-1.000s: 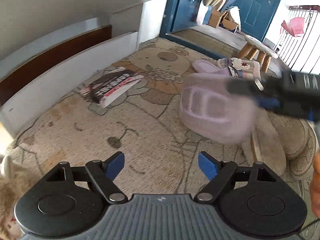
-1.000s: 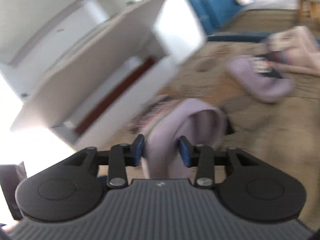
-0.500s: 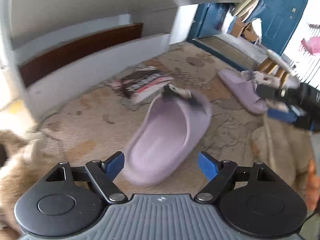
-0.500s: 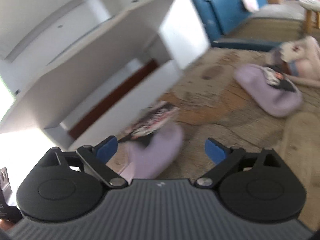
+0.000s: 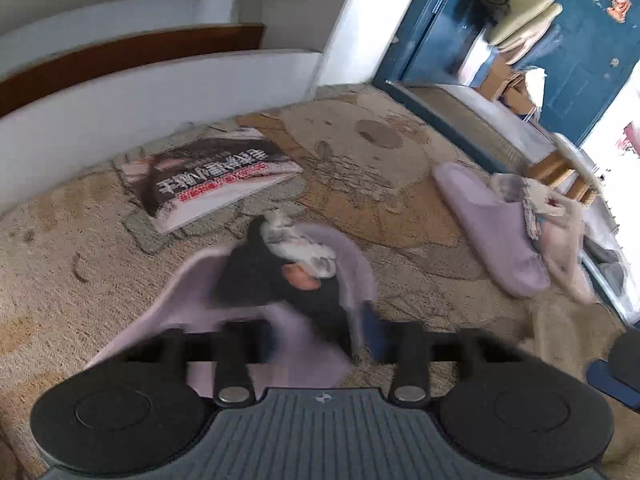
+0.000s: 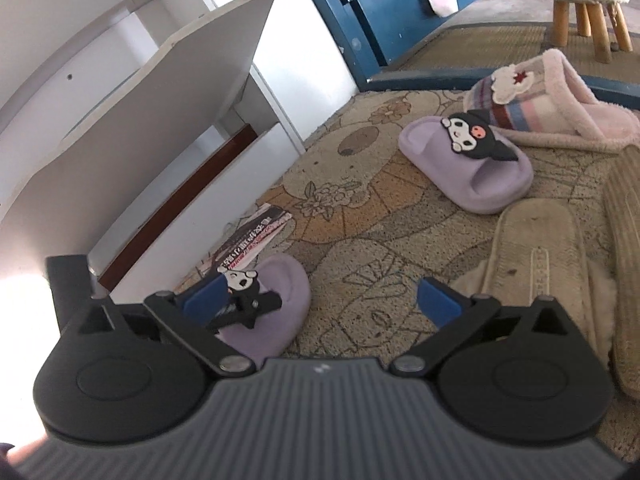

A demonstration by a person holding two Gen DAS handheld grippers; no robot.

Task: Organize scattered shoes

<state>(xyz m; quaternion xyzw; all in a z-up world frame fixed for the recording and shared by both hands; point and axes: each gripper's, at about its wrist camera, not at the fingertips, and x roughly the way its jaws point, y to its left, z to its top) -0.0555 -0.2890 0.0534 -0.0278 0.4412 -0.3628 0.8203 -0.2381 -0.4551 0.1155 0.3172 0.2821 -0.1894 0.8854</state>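
Note:
A purple slipper point(image 5: 280, 312) with a black-and-white cartoon charm lies on the patterned carpet, blurred in the left wrist view. My left gripper point(image 5: 322, 340) is shut on its heel end, fingers pressed in from both sides. In the right wrist view the same purple slipper point(image 6: 276, 304) sits low and left, beyond the left finger of my open right gripper point(image 6: 320, 302), which holds nothing. Its matching purple slipper point(image 6: 472, 172) rests farther off on the carpet, also seen at the right as the matching slipper point(image 5: 488, 224).
A fluffy pink striped slipper point(image 6: 552, 104) leans behind the far purple one. Beige slippers point(image 6: 540, 264) lie sole-up at the right. A magazine point(image 5: 212, 180) lies by the low white shelf point(image 6: 160, 100). A wooden stool point(image 6: 584, 0) and a blue door stand at the back.
My right gripper opened and let the purple slipper drop onto the carpet, then drew back. My left gripper moved in and shut on that slipper.

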